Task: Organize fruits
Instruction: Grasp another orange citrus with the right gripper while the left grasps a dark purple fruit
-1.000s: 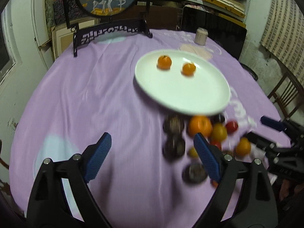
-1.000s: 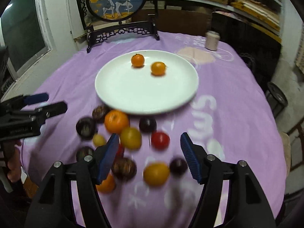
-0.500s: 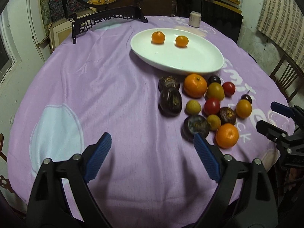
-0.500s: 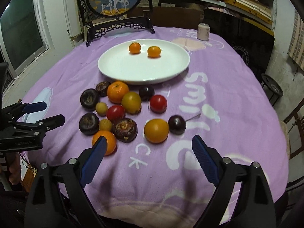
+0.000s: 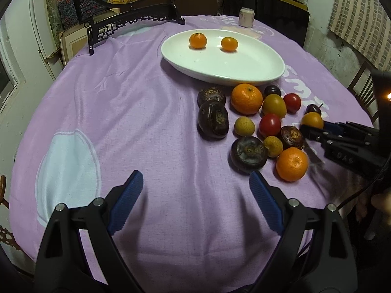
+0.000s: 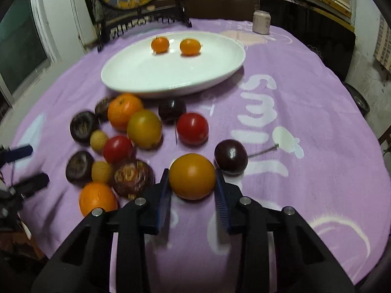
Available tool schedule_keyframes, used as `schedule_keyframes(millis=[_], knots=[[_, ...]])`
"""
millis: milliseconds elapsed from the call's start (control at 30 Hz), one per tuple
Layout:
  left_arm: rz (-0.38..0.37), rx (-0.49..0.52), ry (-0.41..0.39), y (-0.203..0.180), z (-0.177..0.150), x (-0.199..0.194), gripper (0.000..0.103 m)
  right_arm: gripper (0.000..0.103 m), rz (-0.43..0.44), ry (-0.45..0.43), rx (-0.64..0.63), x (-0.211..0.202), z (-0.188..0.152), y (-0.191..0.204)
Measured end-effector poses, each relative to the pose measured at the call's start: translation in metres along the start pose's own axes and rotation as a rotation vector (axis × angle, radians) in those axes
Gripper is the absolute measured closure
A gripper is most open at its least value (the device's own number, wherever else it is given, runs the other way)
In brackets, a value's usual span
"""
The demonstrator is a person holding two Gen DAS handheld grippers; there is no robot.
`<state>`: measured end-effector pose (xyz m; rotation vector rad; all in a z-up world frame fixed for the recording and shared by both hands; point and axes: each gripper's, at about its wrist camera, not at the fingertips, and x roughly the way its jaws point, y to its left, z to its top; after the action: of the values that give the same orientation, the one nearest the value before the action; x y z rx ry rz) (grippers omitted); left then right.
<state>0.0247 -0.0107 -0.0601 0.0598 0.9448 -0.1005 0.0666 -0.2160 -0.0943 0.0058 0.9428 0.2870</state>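
Note:
A white oval plate [image 5: 244, 68] [image 6: 136, 78] holds two small oranges [image 5: 198, 40] [image 6: 160, 44]. Several loose fruits lie on the purple cloth in front of it: oranges, red tomatoes, dark purple fruits and small yellow ones. My right gripper [image 6: 191, 190] has closed in around a yellow-orange fruit [image 6: 192, 175] on the cloth, its blue pads touching or nearly touching both sides. A dark plum [image 6: 231, 156] lies just right of it. My left gripper [image 5: 195, 200] is open and empty over bare cloth, left of the fruit pile. The right gripper also shows in the left wrist view [image 5: 317, 129].
A framed round picture on a black stand [image 5: 127, 19] and a small can [image 5: 246, 17] stand at the table's far side. A chair [image 5: 366, 85] is at the right. The table edge is close below both grippers.
My right gripper moved forward and down and narrowed from wide open around the yellow-orange fruit. My left gripper moved closer to the table and stayed open.

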Motion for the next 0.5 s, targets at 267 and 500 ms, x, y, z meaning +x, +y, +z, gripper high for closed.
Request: schedule_keyframes(millis=[267, 500], knots=[[-0.01, 0.031, 0.035, -0.014, 0.004, 0.021, 0.014, 0.068, 0.031, -0.02, 0.031, -0.032, -0.019, -0.012], [-0.021, 0.061, 0.057, -0.039, 0.012, 0.041, 0.026, 0.067, 0.067, -0.036, 0.094, -0.037, -0.027, -0.03]])
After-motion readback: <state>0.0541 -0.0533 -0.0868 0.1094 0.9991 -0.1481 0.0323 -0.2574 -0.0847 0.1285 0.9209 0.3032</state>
